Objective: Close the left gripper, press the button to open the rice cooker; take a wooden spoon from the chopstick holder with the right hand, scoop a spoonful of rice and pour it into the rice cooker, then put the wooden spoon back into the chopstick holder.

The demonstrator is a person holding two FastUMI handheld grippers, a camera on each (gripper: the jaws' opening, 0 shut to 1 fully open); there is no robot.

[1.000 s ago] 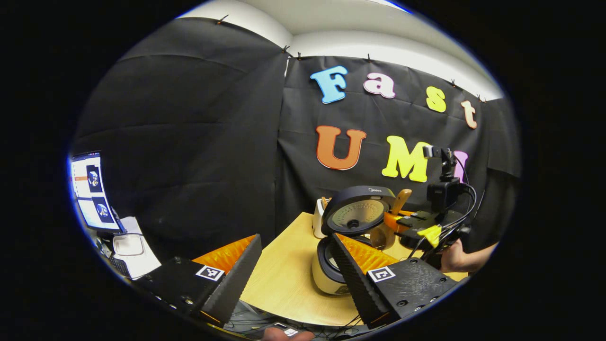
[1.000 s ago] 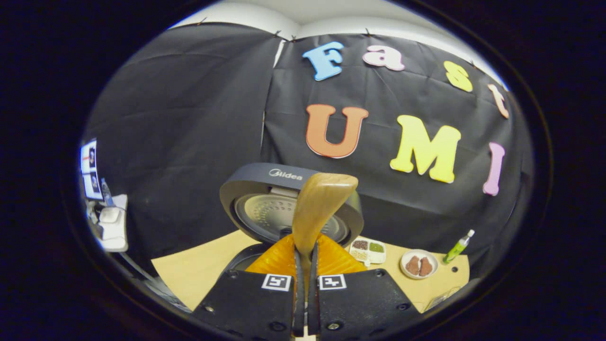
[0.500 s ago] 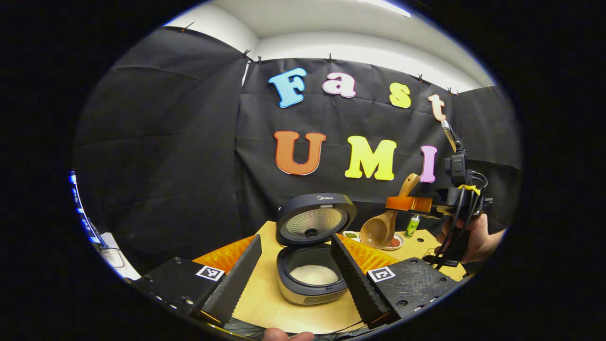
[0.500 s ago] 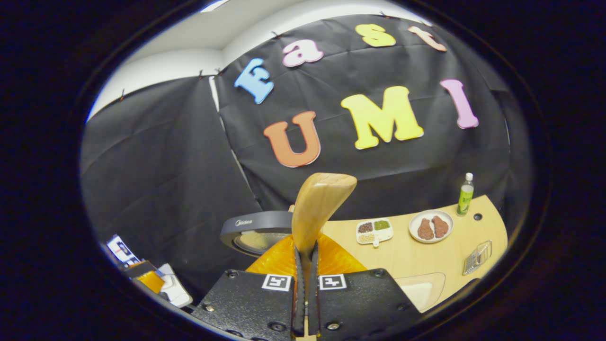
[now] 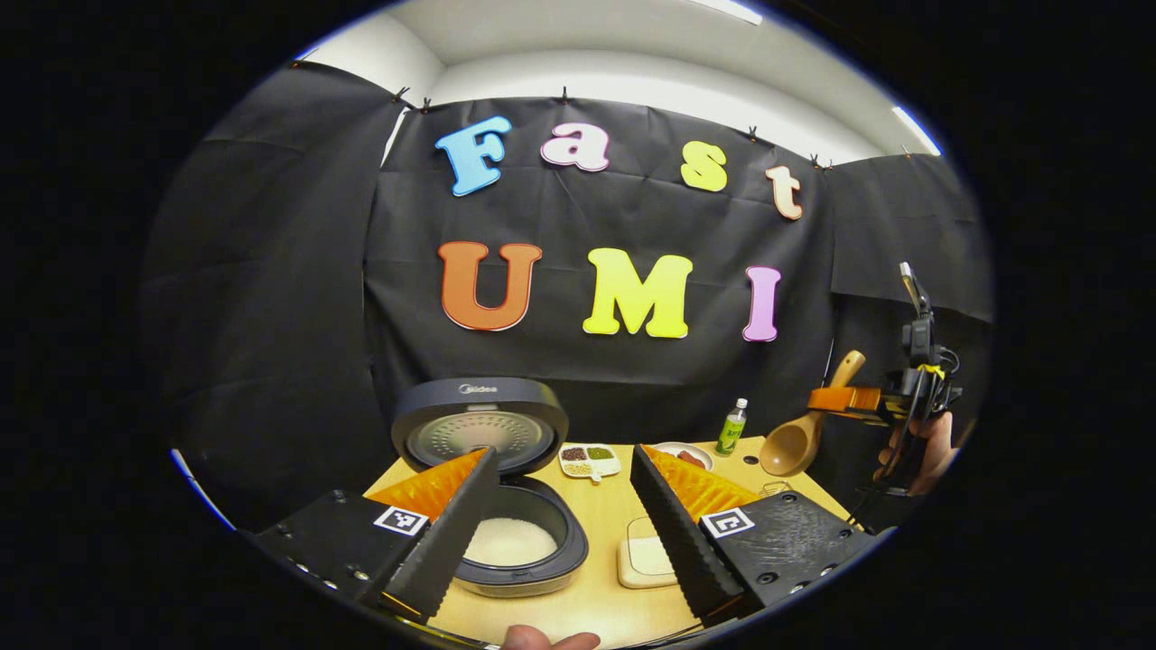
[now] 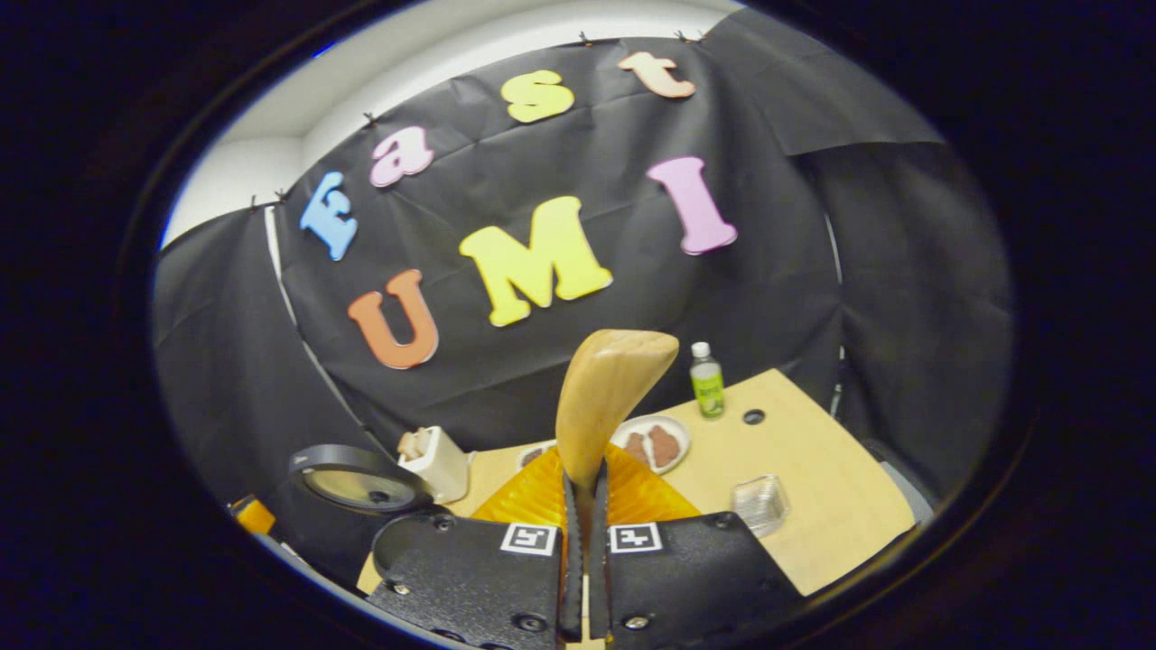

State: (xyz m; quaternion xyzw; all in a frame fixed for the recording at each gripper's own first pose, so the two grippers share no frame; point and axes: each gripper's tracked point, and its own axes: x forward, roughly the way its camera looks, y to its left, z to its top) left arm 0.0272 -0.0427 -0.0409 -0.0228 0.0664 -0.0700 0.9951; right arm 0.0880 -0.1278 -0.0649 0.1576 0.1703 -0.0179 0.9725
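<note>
We find the wooden spoon (image 6: 603, 397) clamped by its handle between the two fingers of the right gripper (image 6: 582, 506), the handle end rising upright ahead of that gripper's camera; in the left gripper view the same spoon (image 5: 799, 433) hangs bowl-down in the air at the right, above the far right part of the table (image 5: 614, 515), held there by the right gripper (image 5: 844, 400) and the hand (image 5: 930, 442) behind it. The rice cooker (image 5: 515, 542) stands on the table with its lid (image 5: 479, 424) raised upright and white rice lying in its pot. In the right gripper view the chopstick holder (image 6: 438, 462) stands just beside the cooker's lid (image 6: 357, 480). Our left gripper (image 5: 564, 492) hovers with its fingers spread wide and holding nothing, the cooker showing behind its left finger. Farther back we see a divided dish (image 5: 589, 459), a plate (image 6: 655, 442) and a small green bottle (image 5: 731, 426).
</note>
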